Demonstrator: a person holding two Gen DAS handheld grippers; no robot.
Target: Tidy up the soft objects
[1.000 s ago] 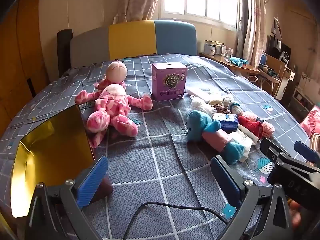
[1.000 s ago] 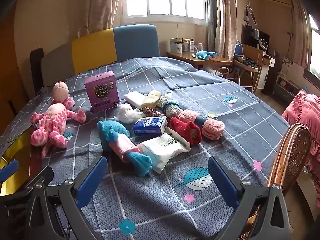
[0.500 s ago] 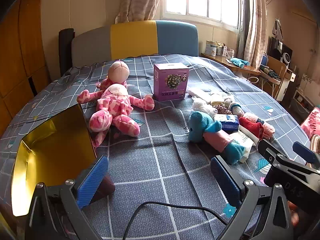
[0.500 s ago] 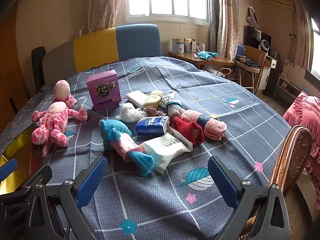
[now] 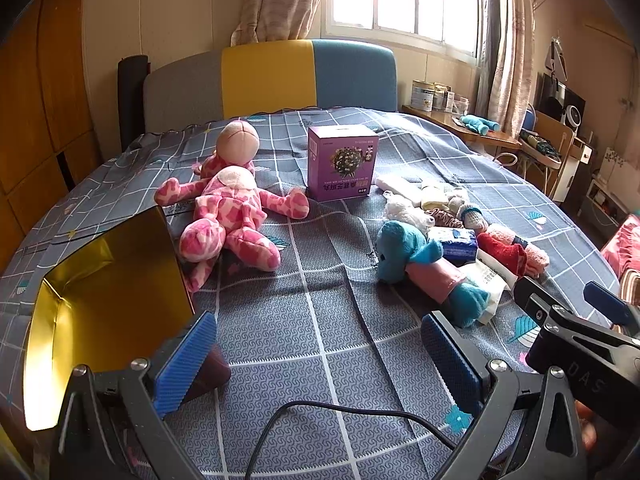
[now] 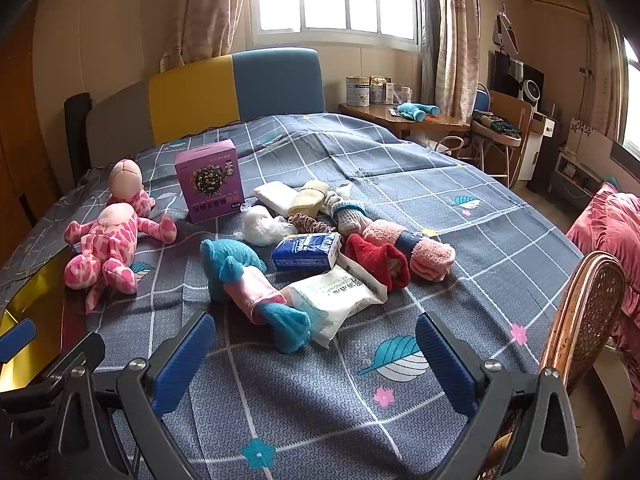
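Left gripper [image 5: 320, 352]: jaws spread wide, nothing held; low centre of frame, over bedsheet [image 5: 280, 320].
Right gripper [image 6: 316, 354]: released, empty; low centre of frame.
Pink plush [image 5: 228, 216]: centre left, lying beside gold box [image 5: 100, 280].
Blue plush [image 6: 248, 276]: mid-frame, touching white pack [image 6: 336, 292].
Purple box [image 6: 210, 186]: upright, upper left.
Socks [image 6: 400, 252]: right of centre, heaped.

Pink spotted plush [image 5: 228, 216] sprawled on bedspread, teal plush [image 6: 248, 280] lying beside rolled socks [image 6: 400, 252], possibly towels
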